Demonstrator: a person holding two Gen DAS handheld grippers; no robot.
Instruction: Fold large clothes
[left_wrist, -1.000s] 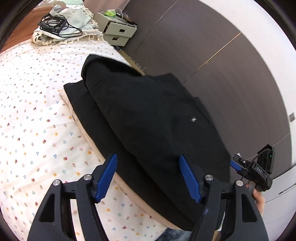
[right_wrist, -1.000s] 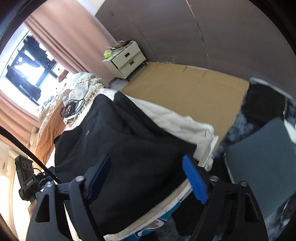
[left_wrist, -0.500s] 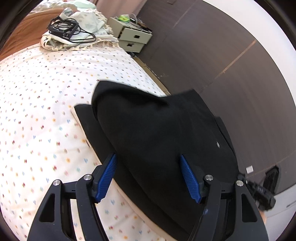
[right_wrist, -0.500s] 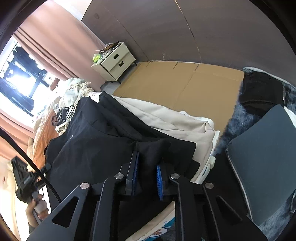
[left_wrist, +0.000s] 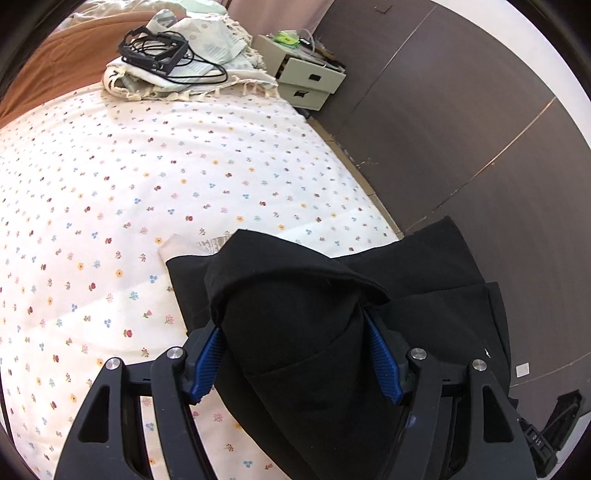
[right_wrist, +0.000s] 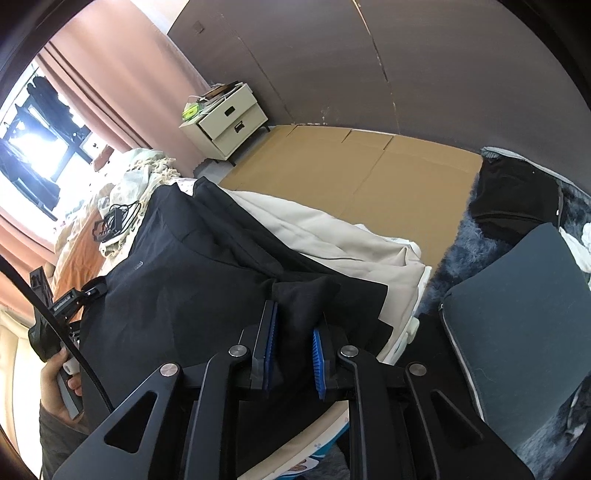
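Both grippers are busy with the black garment (left_wrist: 303, 332), which is spread on the near right part of the flowered bed sheet (left_wrist: 147, 184). A small pinch of black cloth is squeezed tight by the right gripper (right_wrist: 293, 345), whose jaws have just been closing and now stand narrow. A thick rolled bunch of the same garment is seen between the wide jaws of the left gripper (left_wrist: 295, 360), and the blue pads (left_wrist: 382, 360) seem to be pressed by the cloth on both sides. Trouble could come from the small pinch: if the cloth is pulled hard, it may be slipped out and the fold would be lost. The thick bunch may be dropped too, since the jaws are kept wide. A beige cloth (right_wrist: 332, 236) is lying under the garment at the far right, and it could be dragged along and crumpled.
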